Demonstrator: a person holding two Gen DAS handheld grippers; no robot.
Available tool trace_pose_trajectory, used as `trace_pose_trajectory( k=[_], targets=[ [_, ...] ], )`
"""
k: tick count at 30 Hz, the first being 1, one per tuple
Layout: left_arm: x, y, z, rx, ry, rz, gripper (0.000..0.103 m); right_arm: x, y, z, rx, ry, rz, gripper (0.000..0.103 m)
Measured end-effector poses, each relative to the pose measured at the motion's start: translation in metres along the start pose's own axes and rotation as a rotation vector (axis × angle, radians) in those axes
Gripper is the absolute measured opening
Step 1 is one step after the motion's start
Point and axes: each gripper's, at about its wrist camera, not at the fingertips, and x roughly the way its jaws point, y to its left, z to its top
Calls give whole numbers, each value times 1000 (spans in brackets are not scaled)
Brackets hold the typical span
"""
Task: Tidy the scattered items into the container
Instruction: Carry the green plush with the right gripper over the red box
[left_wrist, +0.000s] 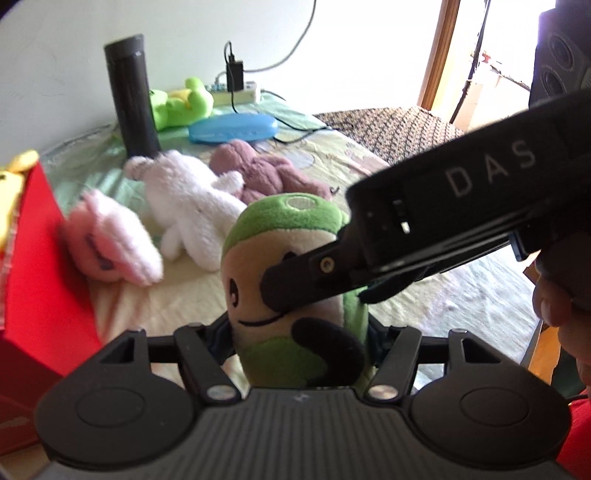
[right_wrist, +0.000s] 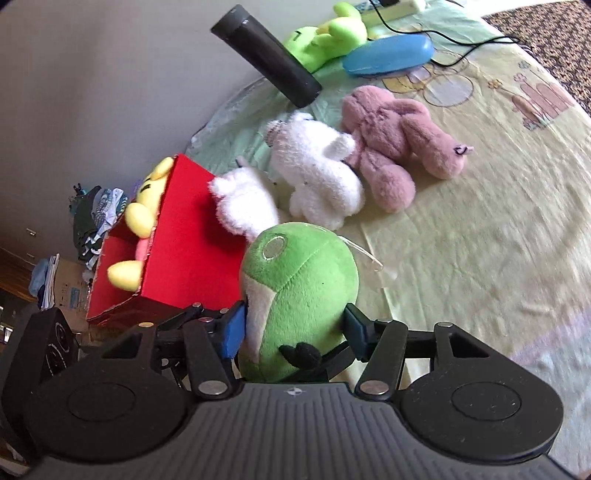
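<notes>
1. The red box (right_wrist: 184, 251), stiff card with a yellow plush (right_wrist: 142, 216) poking out, sits left of both tools, nearer the left one.
2. The green plush (right_wrist: 303, 291) stands upright between them, soft and rounded.
3. The left tool (left_wrist: 299, 332) is closed on its lower body; the right tool (right_wrist: 295, 328) pinches it too, blue pads pressed in.
4. Further right, white (right_wrist: 317, 177) and mauve (right_wrist: 391, 147) fuzzy plushes lie on the bed (right_wrist: 480, 221).

The bed sheet (right_wrist: 461, 240) (cartoon-printed) carries a white plush (right_wrist: 317, 173) and a mauve plush (right_wrist: 399, 144).
</notes>
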Motion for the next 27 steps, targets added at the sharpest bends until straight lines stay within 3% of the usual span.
trace_pose_trajectory(
  k=[7, 17, 21, 27],
  targets=[
    [-55, 33, 8, -13, -99, 34, 65, -10, 50, 0, -81, -86, 60, 58],
    [-143, 134, 24, 27, -225, 148, 65, 11, 168, 16, -198, -194, 180, 58],
    [-152, 183, 20, -25, -212, 161, 65, 43, 207, 25, -250, -191, 180, 58],
    [-129, 240, 7, -96, -115, 136, 65, 102, 241, 29, -306, -112, 78, 58]
  ],
)
